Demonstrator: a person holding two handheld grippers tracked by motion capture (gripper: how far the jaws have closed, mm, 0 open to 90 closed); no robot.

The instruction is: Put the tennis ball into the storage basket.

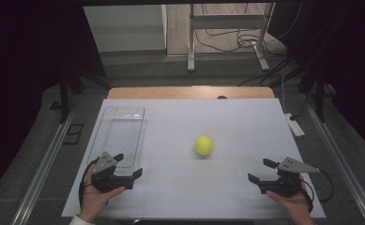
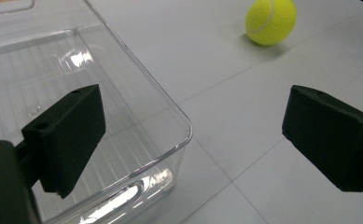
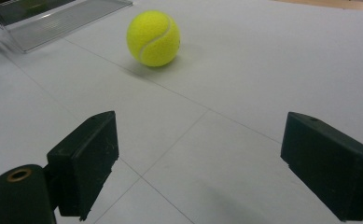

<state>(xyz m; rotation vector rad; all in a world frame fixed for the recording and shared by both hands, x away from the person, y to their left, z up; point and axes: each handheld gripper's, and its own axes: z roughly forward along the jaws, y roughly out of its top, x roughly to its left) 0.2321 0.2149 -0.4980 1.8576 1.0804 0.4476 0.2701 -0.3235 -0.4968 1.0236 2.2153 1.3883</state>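
Yellow tennis ball sat out on the white desk, well ahead of both tools and between them, touching neither. Left tool was wide open, jaws spread far apart and gripping nothing at all. In the left gripper view one jaw hung over the near corner of the clear plastic tray, the other out over bare desk, with the tray's rounded rim running between them; whether the jaw touched the plastic could not be told. From that tool the ball lay ahead and off to the right, well apart.

Right tool matched it: jaws fully parted, nothing held, nothing touched, only desk surface showing between them in the right gripper view. The ball rested ahead of it and a little left, resting on its own shadow. Beyond the ball, further left, the tray showed its ribbed floor.

That tray stood just ahead of the left tool, long side running away from it, and nothing lay in it that could be seen.
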